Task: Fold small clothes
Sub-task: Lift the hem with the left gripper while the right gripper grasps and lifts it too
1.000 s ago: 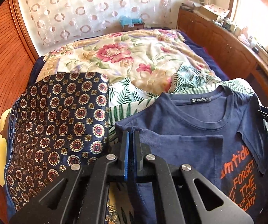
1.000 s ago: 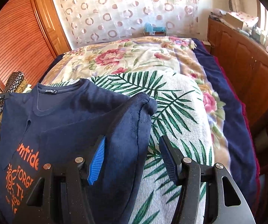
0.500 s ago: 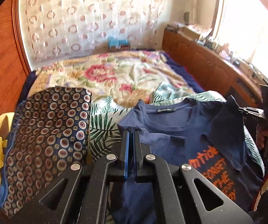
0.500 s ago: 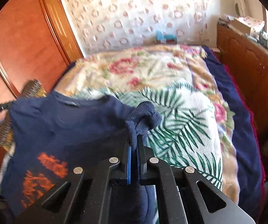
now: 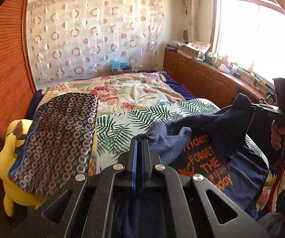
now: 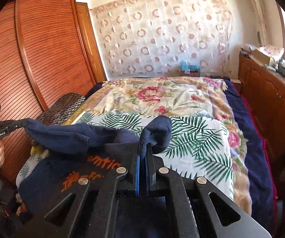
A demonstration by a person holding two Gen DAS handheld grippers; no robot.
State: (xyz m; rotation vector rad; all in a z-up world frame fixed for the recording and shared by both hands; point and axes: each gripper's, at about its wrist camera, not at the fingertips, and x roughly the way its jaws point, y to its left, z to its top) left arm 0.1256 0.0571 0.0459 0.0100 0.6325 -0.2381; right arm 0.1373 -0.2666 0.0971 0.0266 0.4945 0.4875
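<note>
Right wrist – 1 tee (image 6: 67, 136), 2 grippers (image 6: 142, 154) clamped.

A bed (image 5: 182, 91) is carrying a floral blanket (image 5: 126, 91) at the far end, a palm-leaf towel (image 5: 122, 125) nearer, a patterned cloth (image 5: 59, 138) left, and the navy T-shirt (image 5: 231, 170) lying near right.

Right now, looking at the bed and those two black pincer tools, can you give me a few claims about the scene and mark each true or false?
1. Both tools pinch the navy blue T-shirt with orange lettering. True: left gripper and right gripper are shut on it.
2. The shirt lies flat on the bed. False: both gripped parts are raised.
3. A yellow plush toy lies under the dark medallion-patterned cloth. True.
4. The palm-leaf blanket is plain red. False: white with green leaves.
5. The wooden louvred doors stand wide open. False: they look closed.
</note>
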